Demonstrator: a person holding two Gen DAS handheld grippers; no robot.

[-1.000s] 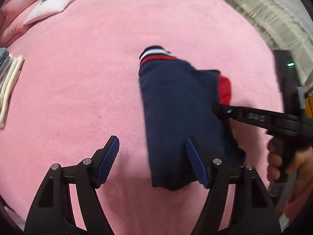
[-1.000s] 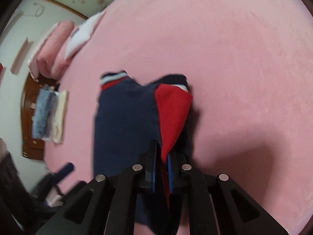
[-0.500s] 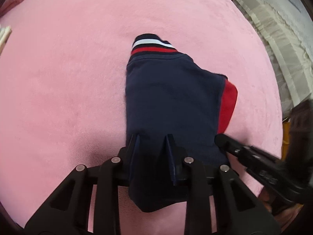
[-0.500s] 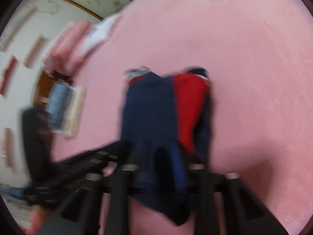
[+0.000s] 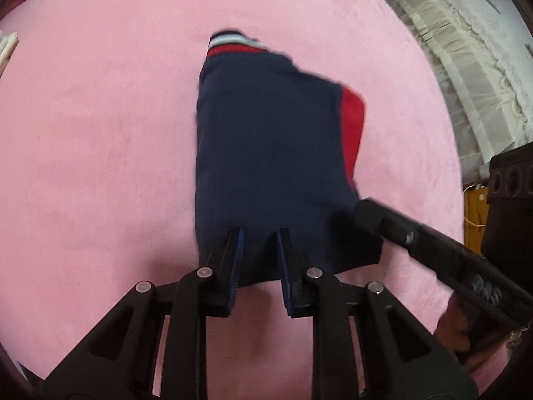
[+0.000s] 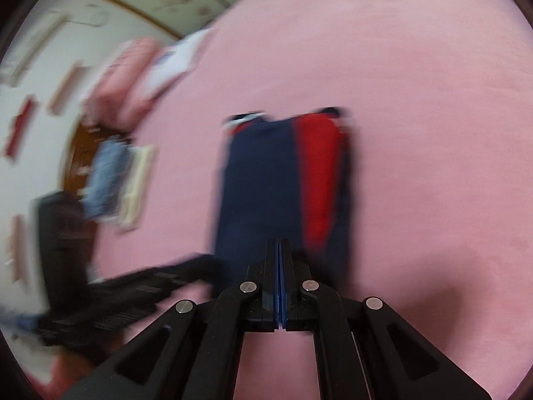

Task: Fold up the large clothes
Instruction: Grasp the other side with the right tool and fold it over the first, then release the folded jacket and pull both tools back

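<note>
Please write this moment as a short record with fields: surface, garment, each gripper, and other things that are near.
surface: pink blanket
garment: navy and red garment, folded into a narrow stack, striped cuff at the far end
left gripper: jaws have just been closing, pads pinch the near edge of the garment
right gripper: shut at the garment's near edge, fabric between the pads not visible; blurred
background: folded clothes and pillows at the far left side in the right wrist view
</note>
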